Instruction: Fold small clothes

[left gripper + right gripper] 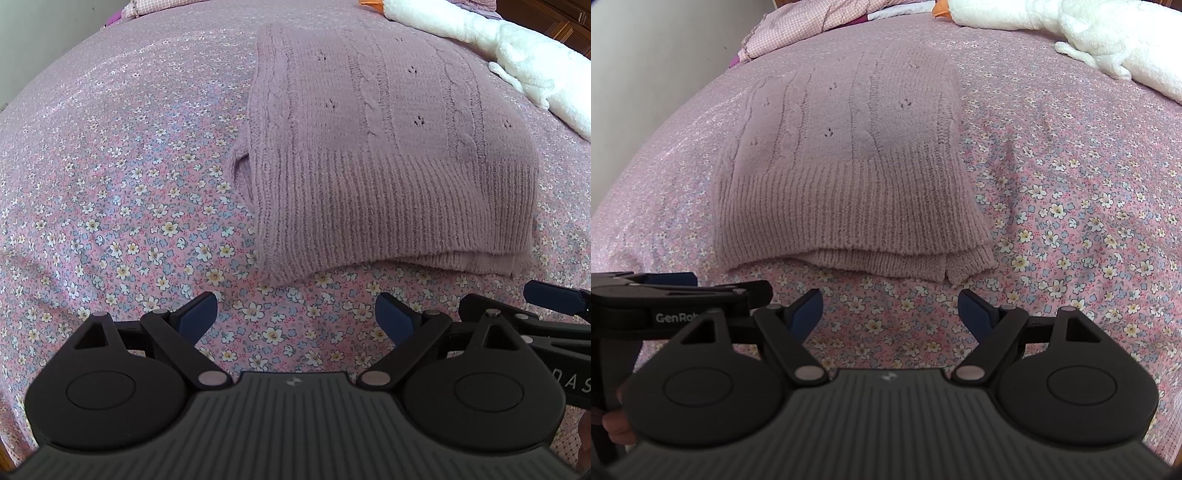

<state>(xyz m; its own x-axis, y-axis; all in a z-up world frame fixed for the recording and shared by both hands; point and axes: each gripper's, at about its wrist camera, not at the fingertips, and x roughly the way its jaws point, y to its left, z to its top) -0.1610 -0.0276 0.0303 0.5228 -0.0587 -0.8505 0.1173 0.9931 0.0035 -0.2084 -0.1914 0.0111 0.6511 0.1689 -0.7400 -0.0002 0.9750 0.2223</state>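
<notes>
While level, both grippers (295, 317) (890, 314) gaping before sweater (388, 155).

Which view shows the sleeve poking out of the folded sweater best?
The left wrist view. There the sleeve bulges out from the sweater on its left side, against the floral bedspread. The right wrist view shows the sweater head-on, but that side is foreshortened and no sleeve shows.

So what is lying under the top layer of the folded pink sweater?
Under the folded pink sweater's top layer, another knitted layer peeks out at the near hem, resting on the floral bedsheet. Anything deeper inside the fold is covered.
</notes>
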